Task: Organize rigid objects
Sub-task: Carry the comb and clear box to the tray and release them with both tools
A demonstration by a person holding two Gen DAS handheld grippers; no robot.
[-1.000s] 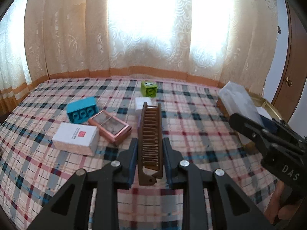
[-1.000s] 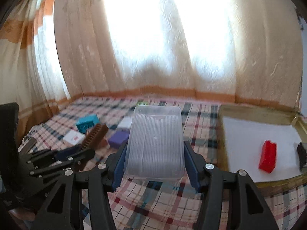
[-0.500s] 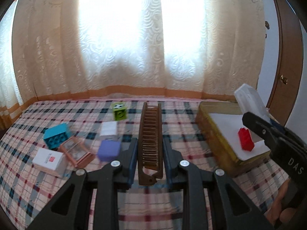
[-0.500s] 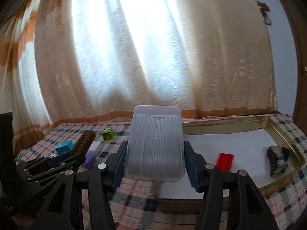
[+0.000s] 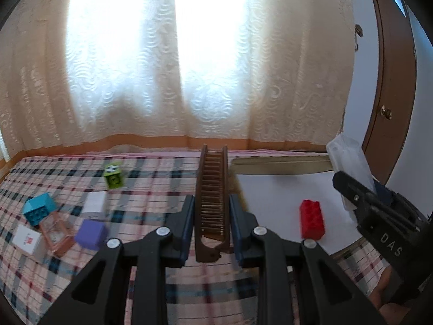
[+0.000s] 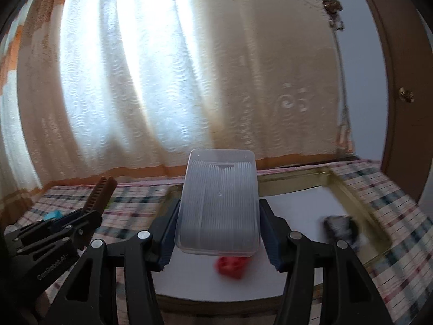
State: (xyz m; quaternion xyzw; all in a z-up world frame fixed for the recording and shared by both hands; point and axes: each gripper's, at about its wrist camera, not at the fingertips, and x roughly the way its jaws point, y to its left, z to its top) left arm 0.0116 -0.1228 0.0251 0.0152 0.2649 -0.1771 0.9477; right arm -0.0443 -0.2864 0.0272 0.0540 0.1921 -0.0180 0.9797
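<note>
My left gripper (image 5: 211, 211) is shut on a brown comb (image 5: 212, 189) that points forward, held above the plaid cloth beside the left edge of a gold-rimmed tray (image 5: 281, 163). My right gripper (image 6: 218, 224) is shut on a clear ribbed plastic box (image 6: 219, 203), held over the tray's white floor (image 6: 295, 205). A red brick (image 5: 311, 218) (image 6: 231, 265) lies in the tray, and a dark grey lump (image 6: 341, 226) sits near its right side. In the left wrist view the right gripper (image 5: 351, 189) with the clear box (image 5: 349, 162) shows at the right.
On the plaid cloth to the left lie a green cube (image 5: 114, 175), a white cube (image 5: 94, 201), a purple cube (image 5: 91, 234), a blue brick (image 5: 39, 209), a pink-framed box (image 5: 58, 230) and a white box (image 5: 28, 239). Curtains hang behind; a wooden door (image 5: 392, 81) stands right.
Both grippers have swung to the right with their loads. The tray has come under the right gripper and beside the left one; the loose blocks have slid to the left of the view.
</note>
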